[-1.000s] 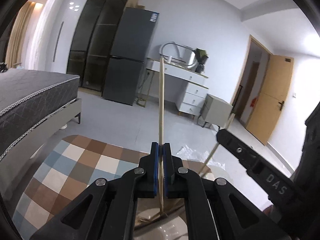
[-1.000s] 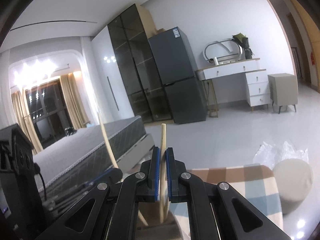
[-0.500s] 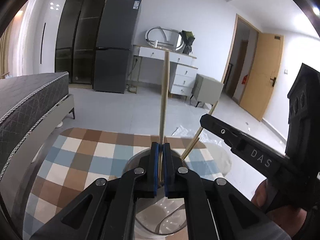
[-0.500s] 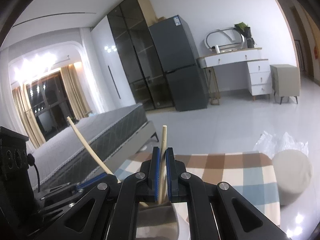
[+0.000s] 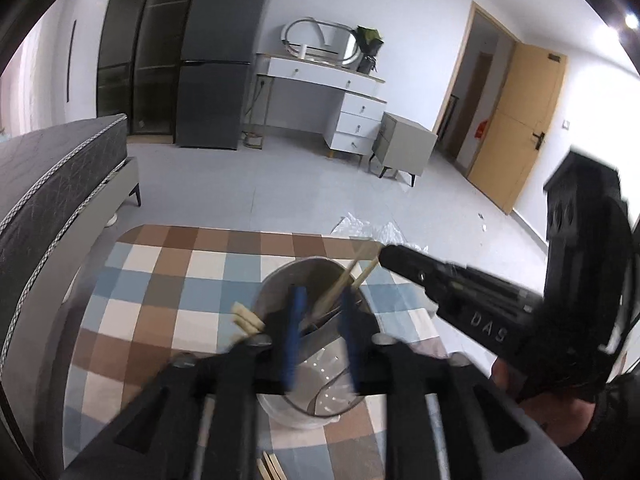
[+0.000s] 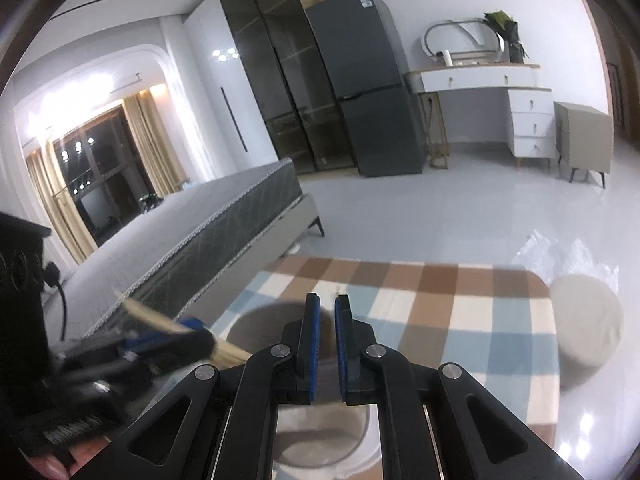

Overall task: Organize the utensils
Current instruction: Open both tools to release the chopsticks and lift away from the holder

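A steel utensil holder (image 5: pixel 280 276) stands on the checked tablecloth (image 5: pixel 180 280), with two wooden chopsticks (image 5: pixel 347 275) leaning right against its rim. My left gripper (image 5: pixel 322 294) hangs over the holder, jaws opening; the blue pads stand clear of the chopstick between them. My right gripper (image 5: pixel 390 254) reaches in from the right. In the right wrist view its jaws (image 6: pixel 327 300) are opening slightly above the holder (image 6: pixel 256 320), nothing between them. There a blurred chopstick (image 6: pixel 228 352) slants past the left gripper (image 6: pixel 176 336) into the holder.
Pale stick ends (image 5: pixel 246 320) show just left of the holder. A round white stool (image 6: pixel 586 320) stands beside the table's right end, with plastic sheeting (image 5: pixel 368 228) on the floor behind. A bed (image 5: pixel 48 184) runs along the left.
The left jaws have parted and let go of the upright chopstick, which now leans in the holder. The chopstick is gone from between the right pads. Both views tipped down toward the holder.
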`<state>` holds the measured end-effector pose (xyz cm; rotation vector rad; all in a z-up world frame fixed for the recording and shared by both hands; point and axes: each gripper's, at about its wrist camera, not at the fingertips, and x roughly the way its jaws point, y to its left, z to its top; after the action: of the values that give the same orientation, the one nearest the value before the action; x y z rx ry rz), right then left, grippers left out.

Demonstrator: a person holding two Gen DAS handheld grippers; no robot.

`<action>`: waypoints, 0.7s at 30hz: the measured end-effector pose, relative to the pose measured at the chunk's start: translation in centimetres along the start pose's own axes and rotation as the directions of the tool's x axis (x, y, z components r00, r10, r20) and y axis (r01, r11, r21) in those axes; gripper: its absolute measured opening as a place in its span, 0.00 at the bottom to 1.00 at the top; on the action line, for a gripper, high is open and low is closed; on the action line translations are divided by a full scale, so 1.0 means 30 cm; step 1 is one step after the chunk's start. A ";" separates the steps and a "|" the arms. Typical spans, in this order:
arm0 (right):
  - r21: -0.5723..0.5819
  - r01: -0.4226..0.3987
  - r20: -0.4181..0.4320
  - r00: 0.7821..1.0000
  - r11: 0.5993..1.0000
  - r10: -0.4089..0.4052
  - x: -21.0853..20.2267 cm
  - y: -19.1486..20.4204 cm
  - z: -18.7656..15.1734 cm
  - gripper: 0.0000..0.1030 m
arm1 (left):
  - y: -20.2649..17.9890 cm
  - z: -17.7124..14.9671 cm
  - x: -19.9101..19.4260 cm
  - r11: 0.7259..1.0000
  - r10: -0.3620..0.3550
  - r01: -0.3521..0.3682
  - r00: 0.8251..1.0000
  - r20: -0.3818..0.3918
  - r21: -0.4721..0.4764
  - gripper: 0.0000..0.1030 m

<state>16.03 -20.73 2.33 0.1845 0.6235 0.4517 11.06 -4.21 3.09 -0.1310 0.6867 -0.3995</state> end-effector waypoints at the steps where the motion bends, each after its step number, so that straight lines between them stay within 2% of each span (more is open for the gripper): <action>1: 0.008 -0.004 -0.001 1.000 1.000 0.004 -0.013 0.000 -0.004 0.08 | -0.004 0.001 -0.025 1.000 0.000 0.000 1.000 0.008 0.001 0.29; 3: 0.008 0.002 -0.006 1.000 1.000 -0.002 -0.048 0.009 -0.011 0.11 | -0.011 0.003 -0.071 1.000 0.004 -0.004 1.000 0.028 0.002 0.31; 4: 0.005 0.006 -0.007 1.000 1.000 -0.006 -0.060 0.015 -0.010 0.14 | -0.013 0.004 -0.092 1.000 0.009 -0.009 0.999 0.034 0.000 0.35; 6: 0.000 0.016 0.005 1.000 1.000 -0.016 -0.110 0.023 -0.017 0.25 | -0.012 0.004 -0.131 1.000 0.018 -0.017 0.999 0.051 -0.010 0.42; 8: -0.002 0.019 0.022 1.000 1.000 -0.019 -0.151 0.033 -0.022 0.30 | -0.012 0.000 -0.170 0.999 0.036 -0.035 0.997 0.070 -0.018 0.53; 11: 0.003 0.040 0.041 0.998 0.999 -0.040 -0.218 0.047 -0.038 0.45 | -0.008 -0.014 -0.223 0.997 0.070 -0.067 0.994 0.090 -0.037 0.66; 13: 0.009 0.048 0.062 0.997 0.999 -0.048 -0.265 0.059 -0.052 0.50 | -0.010 -0.027 -0.253 0.992 0.118 -0.114 0.989 0.092 -0.046 0.68; 15: 0.008 0.052 0.079 0.995 0.999 -0.053 -0.301 0.072 -0.063 0.59 | -0.006 -0.037 -0.274 0.989 0.143 -0.138 0.985 0.094 -0.054 0.68; 16: 0.008 0.052 0.093 0.994 0.999 -0.053 -0.326 0.084 -0.072 0.64 | -0.013 -0.046 -0.290 0.983 0.177 -0.172 0.980 0.091 -0.056 0.68; 18: 0.007 0.048 0.109 0.993 0.999 -0.049 -0.355 0.103 -0.081 0.70 | -0.014 -0.057 -0.307 0.981 0.188 -0.183 0.978 0.087 -0.057 0.68; 21: 0.003 0.042 0.129 0.991 0.999 -0.042 -0.392 0.141 -0.105 0.73 | -0.029 -0.081 -0.351 0.972 0.232 -0.226 0.967 0.104 -0.067 0.69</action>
<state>4.20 -22.29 7.22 0.1989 0.5002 0.3962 1.85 -0.74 7.66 -0.1227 0.5954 -0.1501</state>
